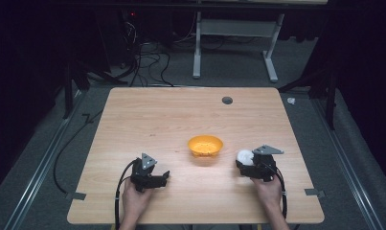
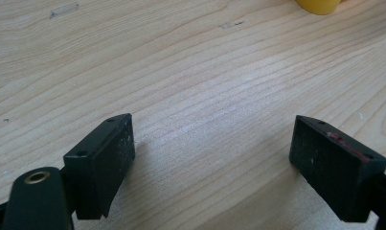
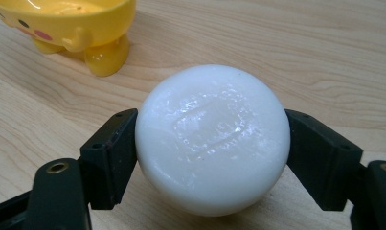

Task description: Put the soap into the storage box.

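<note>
Right gripper [image 3: 212, 143] clamps white soap [image 3: 212, 139], centre of right gripper view; glossy, rounded, may squirt out. Yellow bowl [image 3: 68, 28] upper left, light, footed: may tip or skid on contact. Left gripper [image 2: 212, 158] wide, empty, over table [image 2: 190, 72].

Light wooden worktop [image 1: 181, 115] with a round grey cable hole [image 1: 227, 100], grey carpet floor [image 1: 32, 158], tangled black cables [image 1: 145, 60], white desk frame [image 1: 233, 33], dark surroundings
</note>
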Action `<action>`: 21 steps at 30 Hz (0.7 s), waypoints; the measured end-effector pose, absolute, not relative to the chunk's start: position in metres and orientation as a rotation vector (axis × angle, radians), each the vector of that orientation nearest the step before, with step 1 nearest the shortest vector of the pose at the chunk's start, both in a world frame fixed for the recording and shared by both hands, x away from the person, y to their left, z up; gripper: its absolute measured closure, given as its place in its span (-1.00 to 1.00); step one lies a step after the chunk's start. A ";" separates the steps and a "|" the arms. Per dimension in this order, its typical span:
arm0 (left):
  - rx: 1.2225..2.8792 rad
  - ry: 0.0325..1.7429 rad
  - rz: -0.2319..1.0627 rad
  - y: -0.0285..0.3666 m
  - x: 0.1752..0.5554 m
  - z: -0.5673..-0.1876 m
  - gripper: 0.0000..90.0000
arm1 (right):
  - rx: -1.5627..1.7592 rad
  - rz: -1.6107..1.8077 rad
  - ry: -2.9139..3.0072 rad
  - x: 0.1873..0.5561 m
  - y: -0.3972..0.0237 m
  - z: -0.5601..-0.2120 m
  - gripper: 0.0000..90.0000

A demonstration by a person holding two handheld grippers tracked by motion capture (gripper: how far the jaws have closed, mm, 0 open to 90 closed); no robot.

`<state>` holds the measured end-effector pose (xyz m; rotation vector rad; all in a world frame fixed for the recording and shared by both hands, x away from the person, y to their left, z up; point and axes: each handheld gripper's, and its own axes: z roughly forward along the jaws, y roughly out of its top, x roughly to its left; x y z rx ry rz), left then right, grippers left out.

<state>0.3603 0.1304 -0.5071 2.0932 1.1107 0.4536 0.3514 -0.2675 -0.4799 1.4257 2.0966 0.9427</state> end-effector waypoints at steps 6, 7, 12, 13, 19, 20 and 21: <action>2.094 1.110 0.454 0.130 0.360 -0.507 -0.64 | 1.390 0.963 2.096 0.348 -0.264 -0.469 -0.46; 2.094 1.110 0.454 0.130 0.360 -0.507 -0.64 | 1.390 0.966 2.096 0.348 -0.264 -0.468 -0.46; 2.094 1.110 0.453 0.130 0.360 -0.507 -0.64 | 1.368 0.987 2.099 0.347 -0.262 -0.462 -0.46; 2.094 1.110 0.454 0.130 0.360 -0.507 -0.64 | 1.372 0.992 2.097 0.346 -0.262 -0.460 -0.46; 2.094 1.110 0.453 0.130 0.360 -0.507 -0.64 | 1.358 1.024 2.102 0.345 -0.260 -0.454 -0.46; 2.094 1.110 0.453 0.130 0.360 -0.507 -0.64 | 1.357 1.028 2.102 0.346 -0.260 -0.453 -0.46; 2.094 1.110 0.453 0.130 0.360 -0.507 -0.64 | 1.350 1.031 2.104 0.346 -0.260 -0.451 -0.46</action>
